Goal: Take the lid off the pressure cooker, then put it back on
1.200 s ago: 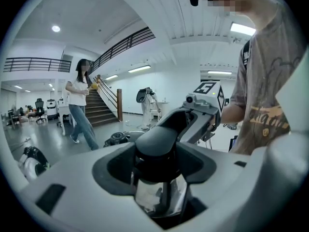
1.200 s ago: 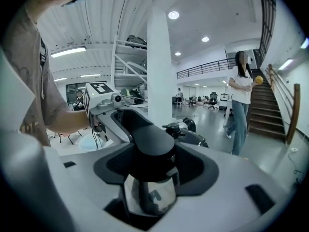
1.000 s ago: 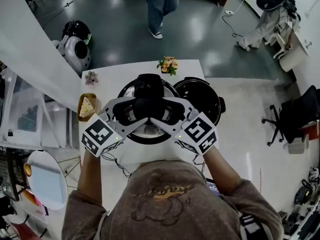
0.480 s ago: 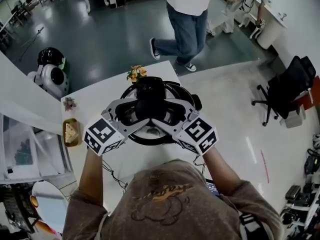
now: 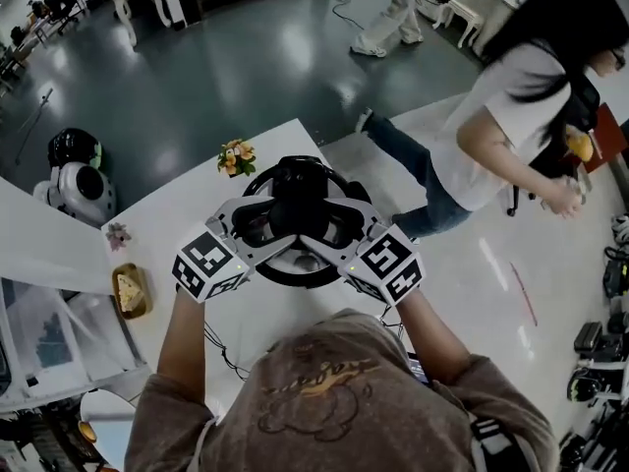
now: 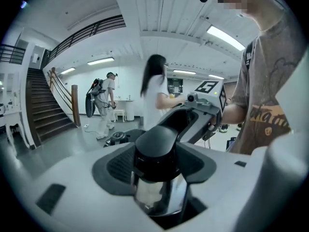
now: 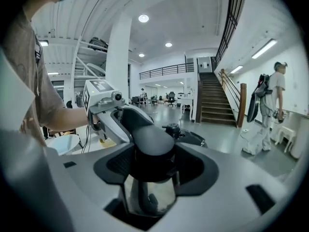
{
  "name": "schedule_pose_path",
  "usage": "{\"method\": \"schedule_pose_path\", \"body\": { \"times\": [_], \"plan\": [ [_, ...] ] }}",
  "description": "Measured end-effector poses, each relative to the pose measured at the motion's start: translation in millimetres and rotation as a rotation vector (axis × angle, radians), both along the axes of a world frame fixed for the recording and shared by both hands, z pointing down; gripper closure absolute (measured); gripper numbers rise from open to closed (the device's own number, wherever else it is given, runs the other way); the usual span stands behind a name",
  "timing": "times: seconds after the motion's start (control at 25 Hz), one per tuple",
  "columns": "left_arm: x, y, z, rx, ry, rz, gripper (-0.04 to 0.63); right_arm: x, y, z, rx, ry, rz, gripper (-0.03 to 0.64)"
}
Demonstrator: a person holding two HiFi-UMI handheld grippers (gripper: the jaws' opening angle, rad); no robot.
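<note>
head view has the lid (image 5: 295, 264) over the near part of the white table (image 5: 187, 205), just in front of the person, with its black handle (image 5: 298, 200) in the middle. the left gripper (image 5: 275, 219) and the right gripper (image 5: 324, 219) meet on that handle from opposite sides. left gripper view and right gripper view both show the wide-set jaws pressed on the handle, shiny metal below it. a dark rim past the lid's far right edge looks like the pot (image 5: 352, 187). i cannot tell whether the lid hangs free or sits on it. a small bunch of flowers (image 5: 234, 155) stands at the table's far edge, a dish of food (image 5: 128, 291) lies off to the left, and a passer-by (image 5: 511, 116) walks by on the right

by my reading the lid is off and in carry, so putting it back remains. the next move calls for centring the lid over the pot, keeping it level, lowering both sides together, then turning it to seat
</note>
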State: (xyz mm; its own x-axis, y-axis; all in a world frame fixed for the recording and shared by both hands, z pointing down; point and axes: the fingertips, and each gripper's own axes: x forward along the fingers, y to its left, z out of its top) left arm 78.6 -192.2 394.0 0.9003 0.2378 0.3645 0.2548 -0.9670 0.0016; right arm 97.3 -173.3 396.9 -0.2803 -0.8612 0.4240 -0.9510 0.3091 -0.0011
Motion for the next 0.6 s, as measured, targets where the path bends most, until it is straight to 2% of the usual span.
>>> {"method": "schedule_pose_path", "body": {
  "times": [0.24,0.6],
  "plan": [
    [15.8,1.7,10.5,0.013,-0.013,0.06,0.331,15.0,2.0,11.5,-0.008,-0.022,0.06,0.355],
    [21.0,-6.1,21.9,-0.021,-0.037,0.075,0.33,18.9,-5.0,21.3,-0.03,-0.048,0.071,0.355]
  ]
}}
